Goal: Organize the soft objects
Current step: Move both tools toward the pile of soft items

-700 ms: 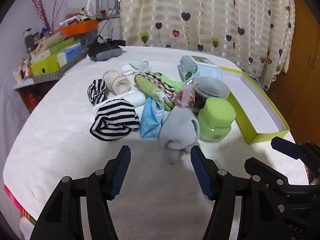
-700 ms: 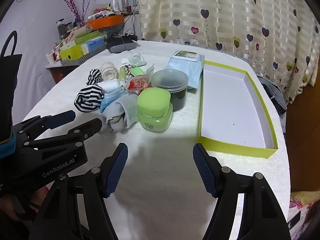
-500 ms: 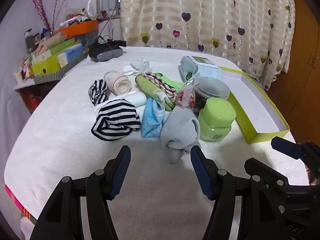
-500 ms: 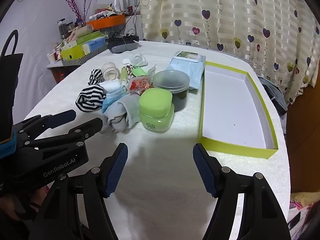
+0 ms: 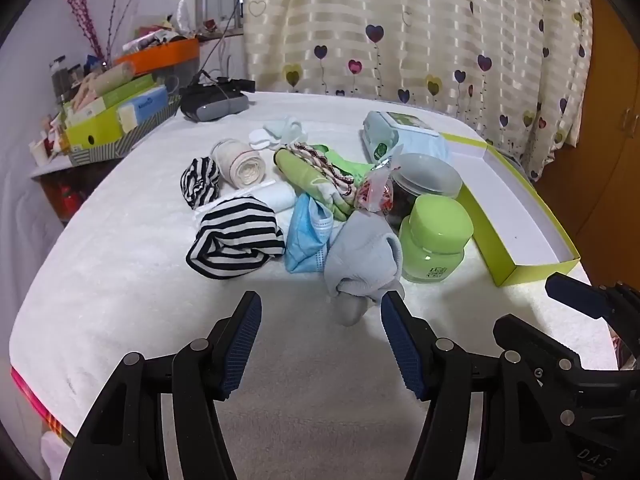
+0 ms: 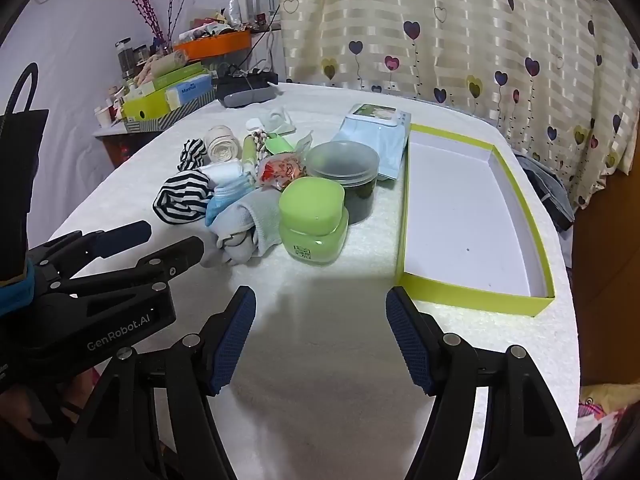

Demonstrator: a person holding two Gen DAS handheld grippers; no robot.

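A heap of soft things lies mid-table: a grey sock (image 5: 362, 264) (image 6: 256, 222), a blue face mask (image 5: 310, 236), a striped black-and-white cloth (image 5: 234, 236) (image 6: 180, 200), a cream fabric roll (image 5: 240, 164), green patterned cloth (image 5: 320, 172). My left gripper (image 5: 320, 340) is open just short of the grey sock's toe, nothing between its pads. It shows in the right wrist view too, left gripper (image 6: 168, 242) beside the sock. My right gripper (image 6: 320, 340) stands open over bare white table, in front of the green jar (image 6: 314, 220).
A shallow lime-green box (image 6: 476, 296) with a white floor lies at the right. A lidded dark tub (image 6: 344, 166), a wipes pack (image 6: 376, 132) and a snack packet (image 6: 280, 170) stand among the heap. Boxes and an orange tray (image 5: 160, 54) crowd the far left shelf.
Both grippers have crept slightly forward toward the heap; the objects sit a little nearer in both views. Nothing was taken hold of.
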